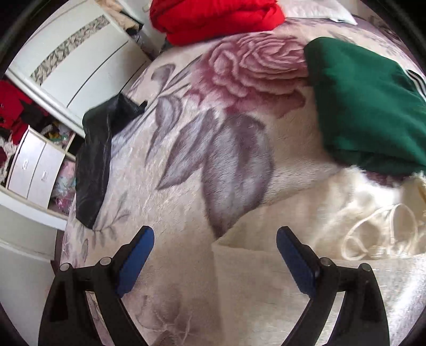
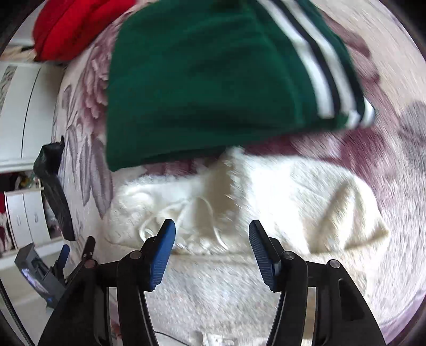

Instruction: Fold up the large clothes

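Observation:
A fluffy white hooded garment (image 2: 279, 197) lies on the floral bedspread (image 1: 186, 133), its drawstrings (image 2: 186, 213) loose. It also shows in the left wrist view (image 1: 346, 239) at lower right. My right gripper (image 2: 212, 234) is open and empty, just above the garment near the drawstrings. My left gripper (image 1: 215, 242) is open and empty, over the garment's left edge. A folded green garment (image 2: 213, 87) with white stripes lies beyond the white one; it also shows in the left wrist view (image 1: 367, 106).
A folded red garment (image 1: 213, 18) lies at the bed's far end. A black garment (image 1: 95, 159) hangs over the bed's left edge. A white wardrobe (image 1: 66, 61) and drawers (image 1: 32, 170) stand to the left. The left gripper shows at lower left of the right wrist view (image 2: 64, 263).

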Available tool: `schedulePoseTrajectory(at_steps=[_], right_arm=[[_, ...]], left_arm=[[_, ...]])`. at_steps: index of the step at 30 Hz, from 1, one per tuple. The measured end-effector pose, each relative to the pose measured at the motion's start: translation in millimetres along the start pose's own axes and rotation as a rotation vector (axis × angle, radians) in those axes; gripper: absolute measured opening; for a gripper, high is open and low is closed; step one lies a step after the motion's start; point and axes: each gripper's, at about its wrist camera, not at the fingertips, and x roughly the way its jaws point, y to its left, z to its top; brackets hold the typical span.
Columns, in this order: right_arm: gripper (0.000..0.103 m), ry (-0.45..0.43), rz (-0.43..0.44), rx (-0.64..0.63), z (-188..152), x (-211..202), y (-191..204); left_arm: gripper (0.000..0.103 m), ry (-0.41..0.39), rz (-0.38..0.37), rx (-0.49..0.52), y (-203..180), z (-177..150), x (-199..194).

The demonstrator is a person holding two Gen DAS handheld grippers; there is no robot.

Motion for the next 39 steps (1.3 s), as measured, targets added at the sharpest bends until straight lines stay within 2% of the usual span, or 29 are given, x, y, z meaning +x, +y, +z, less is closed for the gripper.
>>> schedulePoseTrajectory(at_steps=[3, 5, 7, 8, 10, 11, 12, 14, 16, 18, 20, 22, 23, 24, 26, 28, 29, 31, 33, 35, 38, 39], right_arm=[[0.060, 0.055, 0.014, 0.043, -2.1, 34.9, -7.9], [0.058, 0.073, -0.029, 0.059, 1.4, 64.5, -8.6], [0.021, 0.042, -0.094, 0.123, 4.6, 82.2, -15.1], [0.011, 0.023, -0.085, 0.142, 5.6, 86.0, -16.3], [0.006, -0.026, -0.120, 0.144, 8.2, 81.7, -8.0], [0.001, -0.069, -0.144, 0.103, 9.1, 74.7, 1.6], [0.001, -0.109, -0.148, 0.065, 11.0, 69.0, 10.3], [0.001, -0.120, -0.164, 0.024, 18.9, 69.1, 21.4], [0.001, -0.039, -0.154, -0.006, 27.4, 82.1, 25.0], [0.003, 0.031, -0.105, -0.047, 26.1, 83.4, 29.9], [0.005, 0.084, -0.017, -0.094, 9.4, 68.7, 33.3], [0.028, 0.075, 0.038, -0.095, -15.0, 39.4, 21.1], [0.054, 0.059, 0.041, -0.090, -28.5, 21.8, 11.3], [0.066, 0.033, 0.034, -0.082, -44.3, 3.2, -2.4], [0.066, -0.011, -0.024, -0.061, -74.7, -29.1, -35.8], [0.066, -0.025, -0.123, -0.042, -93.7, -54.4, -70.3], [0.066, -0.019, -0.171, -0.036, -105.2, -64.5, -102.0], [0.066, 0.022, -0.248, -0.015, -120.1, -61.0, -134.0], [0.066, 0.044, -0.259, -0.002, -129.4, -50.5, -167.0], [0.066, 0.030, -0.247, -0.036, -126.1, -28.6, -172.4], [0.066, 0.026, -0.281, -0.235, -111.3, 11.4, -147.2], [0.055, 0.022, -0.323, -0.303, -109.1, 22.2, -139.5]], left_arm=[[0.095, 0.019, -0.006, 0.038, -22.2, -0.7, 10.6], [0.095, 0.038, 0.000, 0.078, -39.9, -3.3, 26.0], [0.095, 0.059, 0.007, 0.118, -52.4, -7.6, 40.3], [0.095, 0.066, 0.010, 0.133, -56.7, -10.1, 46.8], [0.095, 0.075, 0.008, 0.139, -59.4, -13.5, 52.0], [0.095, 0.073, 0.006, 0.134, -58.8, -14.8, 51.6], [0.095, 0.071, 0.002, 0.125, -56.7, -14.9, 50.7], [0.095, 0.075, 0.001, 0.114, -55.2, -14.9, 49.4], [0.095, 0.076, 0.005, 0.109, -52.7, -14.3, 45.6], [0.095, 0.069, -0.005, 0.097, -47.9, -12.2, 37.4], [0.095, 0.036, -0.008, 0.077, -37.2, -8.7, 19.8], [0.095, 0.009, -0.014, 0.053, -24.9, -8.8, 0.9], [0.095, 0.001, -0.015, 0.043, -18.4, -10.7, -9.2], [0.095, 0.000, -0.020, 0.037, -13.5, -12.9, -16.6], [0.095, -0.003, -0.019, 0.020, -1.7, -23.8, -35.2], [0.095, 0.012, -0.012, 0.023, 4.6, -40.8, -48.5], [0.095, 0.023, -0.009, 0.023, 6.9, -48.8, -52.6], [0.095, 0.056, 0.003, 0.032, 8.6, -69.8, -59.6], [0.095, 0.093, 0.014, 0.039, 7.7, -91.9, -61.6], [0.095, 0.145, 0.042, 0.064, 2.0, -118.2, -58.8], [0.095, 0.222, 0.058, 0.060, -0.3, -154.0, -53.9], [0.095, 0.242, 0.068, 0.058, -0.4, -163.9, -52.9]])
